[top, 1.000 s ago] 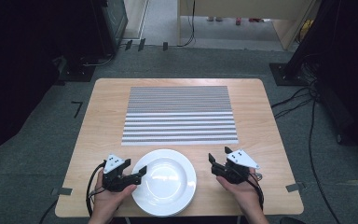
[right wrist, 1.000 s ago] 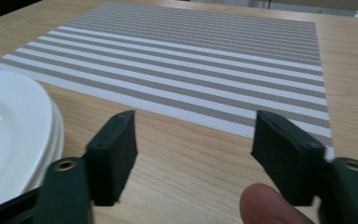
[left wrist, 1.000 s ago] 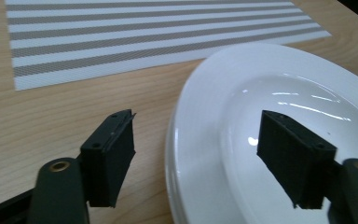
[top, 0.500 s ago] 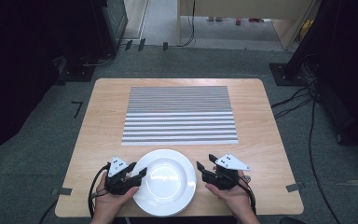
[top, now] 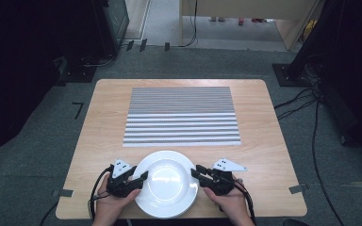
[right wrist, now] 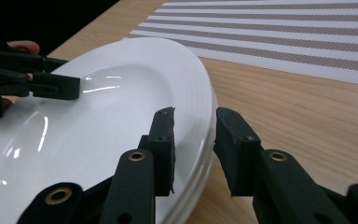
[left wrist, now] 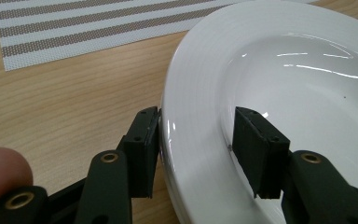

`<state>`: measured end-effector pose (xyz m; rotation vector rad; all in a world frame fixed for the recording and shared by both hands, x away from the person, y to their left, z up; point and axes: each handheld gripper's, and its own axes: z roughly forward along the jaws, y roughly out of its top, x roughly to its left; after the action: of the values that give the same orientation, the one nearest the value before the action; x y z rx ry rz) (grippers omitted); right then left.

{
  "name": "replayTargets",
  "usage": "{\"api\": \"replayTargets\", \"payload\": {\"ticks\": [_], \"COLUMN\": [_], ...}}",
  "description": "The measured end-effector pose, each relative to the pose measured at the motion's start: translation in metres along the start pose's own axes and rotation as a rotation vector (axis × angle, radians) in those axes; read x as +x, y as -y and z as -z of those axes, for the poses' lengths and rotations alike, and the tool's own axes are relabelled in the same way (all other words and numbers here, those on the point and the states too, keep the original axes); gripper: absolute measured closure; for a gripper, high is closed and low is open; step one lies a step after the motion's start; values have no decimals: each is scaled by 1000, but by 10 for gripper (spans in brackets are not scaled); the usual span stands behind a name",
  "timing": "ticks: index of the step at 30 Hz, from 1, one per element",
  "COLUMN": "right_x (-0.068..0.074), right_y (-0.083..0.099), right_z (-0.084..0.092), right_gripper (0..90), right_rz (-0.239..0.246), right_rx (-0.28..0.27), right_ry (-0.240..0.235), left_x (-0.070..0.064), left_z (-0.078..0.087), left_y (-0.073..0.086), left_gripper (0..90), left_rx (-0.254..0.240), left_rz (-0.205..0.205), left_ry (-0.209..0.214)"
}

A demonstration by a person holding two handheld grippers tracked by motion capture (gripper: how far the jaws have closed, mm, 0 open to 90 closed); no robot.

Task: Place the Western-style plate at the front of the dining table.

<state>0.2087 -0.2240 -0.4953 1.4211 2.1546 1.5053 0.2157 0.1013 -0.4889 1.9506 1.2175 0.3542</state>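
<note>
High view: a white plate [top: 166,184] was seen at the near edge of the wooden table [top: 264,150], just short of the striped placemat [top: 182,116]. The left gripper [top: 140,177] and right gripper [top: 195,172] were placed at its opposite rims.

Left gripper view: jaws were parted, straddling the plate's rim, not closed.

Right gripper view: jaws were narrowly parted astride the rim; contact could not be judged.
</note>
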Motion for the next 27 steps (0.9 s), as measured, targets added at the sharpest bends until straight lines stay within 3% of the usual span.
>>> {"api": "replayTargets", "payload": {"ticks": [2,6,8,11,17,20,27], "right_x": [1,-2,-6,-10,-7,-6,-8], "right_y": [1,1,1,1,4,7,6], "right_z": [0,-1,0,1,-1,-2,-2], "right_gripper": [707,727,742,755,748,748,756], "right_rz": [12,-8,-55,-166,-190,-250,-309], "right_rx": [5,-5,-3,-2,-23,-38,-38], "right_ry": [12,-8,-21,-45,-18,-13,-24], "left_x": [0,-1,-2,-2,-3,-4,-5], "left_z": [3,7,8,10,9,8,7], "left_y": [3,7,8,10,10,11,11], "left_gripper": [517,505,501,497,490,485,486], "left_rx": [0,3,2,3,8,9,4], "left_rz": [6,7,12,21,35,42,47], "left_ry": [3,1,4,5,1,-5,-13]}}
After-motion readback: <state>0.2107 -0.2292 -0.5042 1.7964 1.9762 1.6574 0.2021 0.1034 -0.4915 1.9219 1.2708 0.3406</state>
